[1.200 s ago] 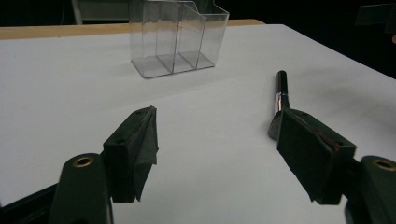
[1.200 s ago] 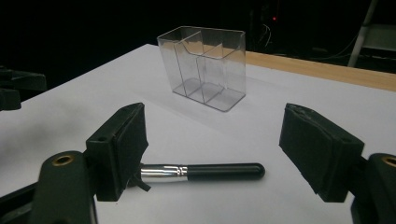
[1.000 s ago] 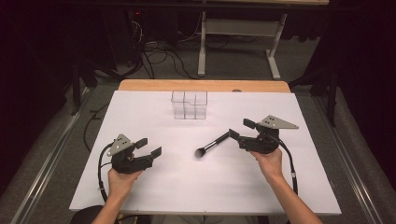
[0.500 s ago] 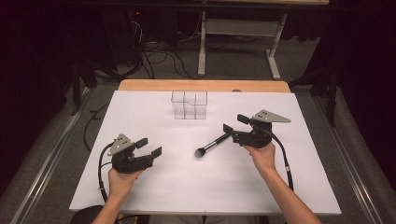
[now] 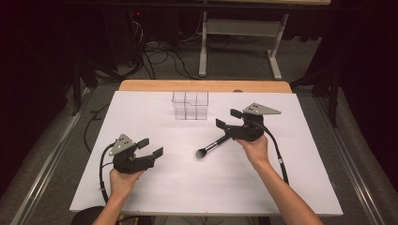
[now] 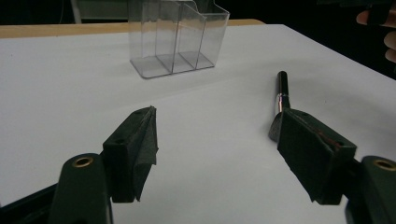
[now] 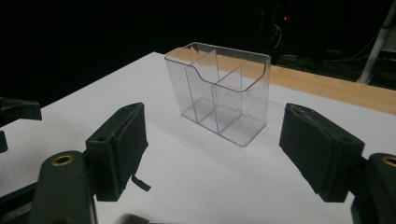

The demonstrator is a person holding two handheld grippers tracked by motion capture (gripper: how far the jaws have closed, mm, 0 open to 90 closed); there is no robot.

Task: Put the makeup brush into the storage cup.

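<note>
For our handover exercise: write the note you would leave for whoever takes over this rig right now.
Left gripper: open, holding nothing, low over the white table at the near left.
Right gripper: open, holding nothing, just above the handle end of the makeup brush.
The brush lies flat mid-table, bristles toward the person.
The clear organizer stands upright and empty at the far side.
Done: nothing yet.
Left: probably grip the brush and put it in a compartment.

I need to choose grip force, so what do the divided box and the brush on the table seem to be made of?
The divided box looks like clear, glossy hard plastic: the table shows through its thin walls and the edges catch light. The brush seems to have a smooth black handle, plastic or lacquered, with a shiny metal-looking band and a dark, soft-looking bristle head.
</note>
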